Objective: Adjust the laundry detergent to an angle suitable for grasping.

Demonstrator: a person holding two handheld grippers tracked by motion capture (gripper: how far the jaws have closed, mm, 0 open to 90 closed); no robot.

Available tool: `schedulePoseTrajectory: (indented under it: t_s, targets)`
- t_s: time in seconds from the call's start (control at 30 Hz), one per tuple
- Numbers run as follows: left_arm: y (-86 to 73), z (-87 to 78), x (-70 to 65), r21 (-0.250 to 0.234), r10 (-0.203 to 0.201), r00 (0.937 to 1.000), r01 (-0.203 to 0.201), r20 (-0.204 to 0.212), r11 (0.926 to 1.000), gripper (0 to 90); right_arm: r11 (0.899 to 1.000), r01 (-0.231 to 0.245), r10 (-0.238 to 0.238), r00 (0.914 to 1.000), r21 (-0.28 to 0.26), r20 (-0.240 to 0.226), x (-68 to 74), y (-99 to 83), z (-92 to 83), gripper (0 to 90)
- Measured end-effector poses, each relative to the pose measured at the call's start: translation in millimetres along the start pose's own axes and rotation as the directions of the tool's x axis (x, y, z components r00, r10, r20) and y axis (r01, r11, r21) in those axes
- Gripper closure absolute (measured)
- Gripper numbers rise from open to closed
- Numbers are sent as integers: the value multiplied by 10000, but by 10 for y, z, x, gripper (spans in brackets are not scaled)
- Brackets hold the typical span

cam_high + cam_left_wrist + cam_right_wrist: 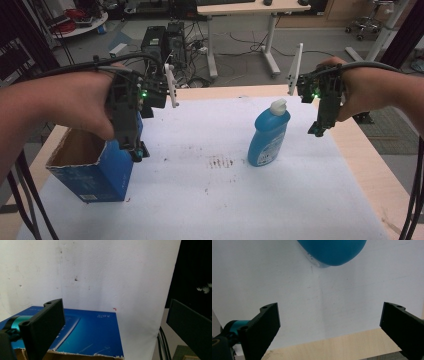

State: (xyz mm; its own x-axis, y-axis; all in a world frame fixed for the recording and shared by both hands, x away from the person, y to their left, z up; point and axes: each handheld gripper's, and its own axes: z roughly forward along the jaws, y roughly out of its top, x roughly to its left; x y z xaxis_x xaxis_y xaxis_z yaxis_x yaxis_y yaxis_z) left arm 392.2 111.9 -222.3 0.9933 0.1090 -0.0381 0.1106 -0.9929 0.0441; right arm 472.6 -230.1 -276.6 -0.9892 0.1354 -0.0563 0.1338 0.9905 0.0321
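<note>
Black fingers (264, 325) of the right gripper (320, 131) stand spread wide with nothing between them, hanging above the white sheet (210, 200) just beside a blue plastic bottle with a white flip cap (268, 134). The bottle stands upright near the middle of the worktop (367, 170), long axis vertical, cap pointing up. Across the sheet, the left gripper (138, 151) points down with fingers (45, 325) equally wide and empty, poised over the near corner of an open-topped blue cardboard box (97, 172) at the worktop's left edge.
</note>
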Motion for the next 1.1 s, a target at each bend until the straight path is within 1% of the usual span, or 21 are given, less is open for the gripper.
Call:
schedulePoseTrajectory:
  t_s: [0.03, 0.27, 0.43, 0.6, 0.67, 0.7, 0.8, 0.83, 0.87, 0.93, 1.03, 1.07, 1.1]
  targets:
    - [-4, 3, 2, -13, 1, 10000, -1, -24, 10000, 17, 10000, -70, 70, 10000, 14, 3, 6, 2, 1, 22]
    - [-2, 18, 5, -10, 0, 10000, 0, 19, 10000, 17, 9999, -78, 77, 10000, 144, 19, 30, 12, 6, 22]
    - [22, 15, 1, -2, -78, 10000, 78, -14, 10000, 17, 9999, 27, -27, 10000, 107, 6, 35, 6, 0, 22]
    - [44, 9, 4, -94, -146, 9999, 147, 40, 9998, 17, 9999, 25, -25, 10000, -110, -56, 4, -36, -12, 22]
    - [48, 21, 9, -69, -221, 9998, 221, -1, 9997, 17, 9999, 91, -91, 9999, -77, -46, -7, -64, -4, 22]
    - [49, 27, 11, -74, -252, 9997, 251, -40, 9997, 17, 10000, 1, -1, 10000, -28, -12, -4, -76, -3, 22]
    - [51, 38, 11, -185, -293, 9996, 292, -55, 9994, 17, 10000, -30, 29, 10000, 31, 38, -13, -117, 5, 22]
    - [60, 45, 7, -330, -344, 9993, 340, -137, 9989, 17, 9999, -123, 123, 9999, -18, 72, -12, -147, 7, 22]
    - [64, 45, 7, -416, -368, 9991, 360, -189, 9985, 17, 9999, -113, 113, 9999, -31, 94, -14, -160, 4, 22]
    - [69, 44, 8, -488, -398, 9989, 386, -240, 9981, 17, 9999, -103, 103, 9999, -31, 111, -13, -171, 0, 22]
    - [92, 47, 8, -994, -590, 9978, 558, -293, 9935, 17, 9998, -167, 168, 9997, -90, 156, 0, -204, -8, 22]
    - [108, 62, 10, -1309, -689, 9972, 646, -288, 9893, 17, 9998, -129, 131, 9998, -144, 162, 6, -228, -7, 22]
    - [108, 62, 10, -1309, -689, 9972, 646, -288, 9893, 17, 9998, -129, 131, 9998, -144, 162, 6, -228, -7, 22]
